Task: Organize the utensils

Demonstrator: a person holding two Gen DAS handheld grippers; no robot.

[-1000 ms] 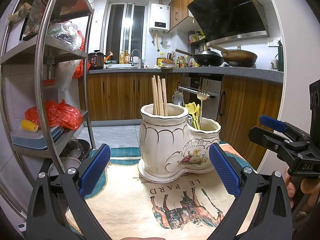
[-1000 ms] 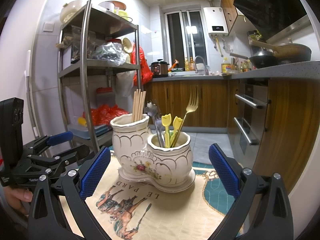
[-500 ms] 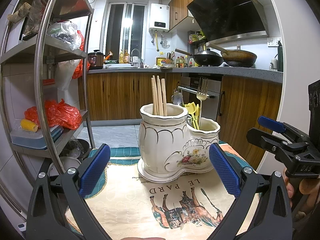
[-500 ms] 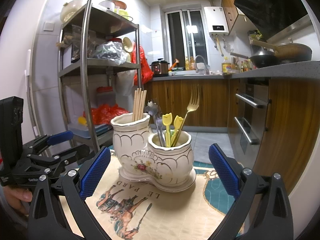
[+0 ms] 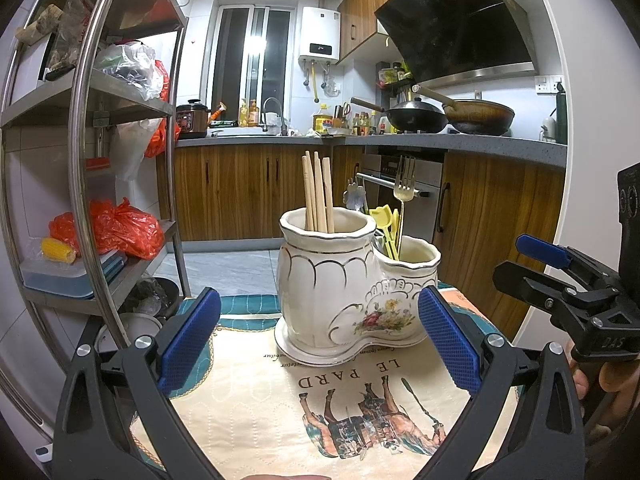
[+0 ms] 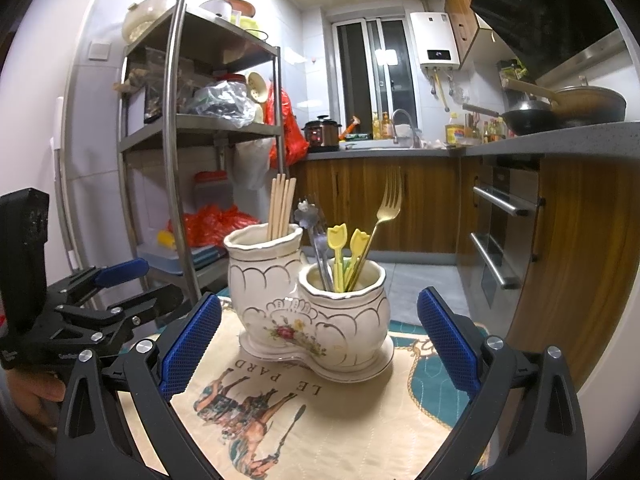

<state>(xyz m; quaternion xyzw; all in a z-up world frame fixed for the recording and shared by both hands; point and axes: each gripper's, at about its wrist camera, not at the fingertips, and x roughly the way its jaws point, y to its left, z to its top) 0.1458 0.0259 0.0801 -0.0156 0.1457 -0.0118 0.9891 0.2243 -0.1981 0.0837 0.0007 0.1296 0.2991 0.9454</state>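
A white ceramic two-pot utensil holder [image 5: 352, 284] [image 6: 308, 300] stands on a horse-print mat [image 5: 320, 400] [image 6: 300, 400]. Its taller pot holds wooden chopsticks [image 5: 317, 192] [image 6: 281, 206]. Its lower pot holds a gold fork [image 5: 403, 196] [image 6: 384, 216], yellow tulip-handled picks [image 6: 345, 248] [image 5: 384, 220] and a silver flower-handled utensil [image 6: 314, 232]. My left gripper [image 5: 319, 342] is open and empty, just in front of the holder. My right gripper [image 6: 318, 344] is open and empty, also facing it; it shows at the right of the left wrist view [image 5: 560, 280].
A metal shelf rack [image 5: 86, 160] [image 6: 176, 140] with bags and boxes stands close on the left. Wooden cabinets and an oven [image 6: 504, 232] line the back and right, with a grey counter [image 5: 400, 142] carrying woks. Tiled floor lies beyond the mat.
Both grippers have drifted very slightly; the holder sits a touch further right in the right wrist view. Nothing was taken hold of or let go.
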